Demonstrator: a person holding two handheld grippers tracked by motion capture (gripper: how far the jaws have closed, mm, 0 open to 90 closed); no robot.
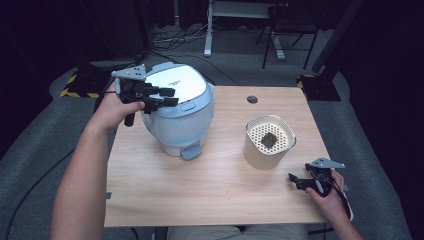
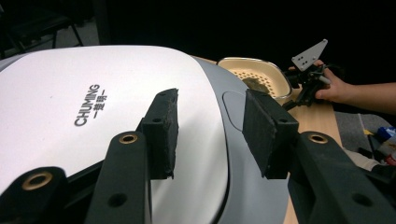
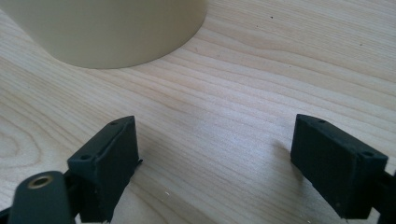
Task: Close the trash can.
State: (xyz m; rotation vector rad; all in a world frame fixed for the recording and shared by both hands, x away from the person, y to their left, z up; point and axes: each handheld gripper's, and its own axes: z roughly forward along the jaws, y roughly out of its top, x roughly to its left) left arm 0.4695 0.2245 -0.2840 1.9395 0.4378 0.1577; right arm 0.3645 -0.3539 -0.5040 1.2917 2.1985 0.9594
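Rice cooker stands at the left rear of the desk, lid down and seated. Left gripper hovers over the lid's left edge, pointing across it toward the latch button; its jaws stand partly apart with nothing between them, pads clear of the lid surface as far as the left gripper view tells. Right gripper rests low at the desk's right front corner, jaws spread wide and empty, bare wood between them. Cream pot with a perforated insert and a dark lump on it sits just ahead of that gripper, untouched. Judgement: early stage. The cooker is approached but not yet opened or gripped; pressing the latch and raising the lid appear still to do.
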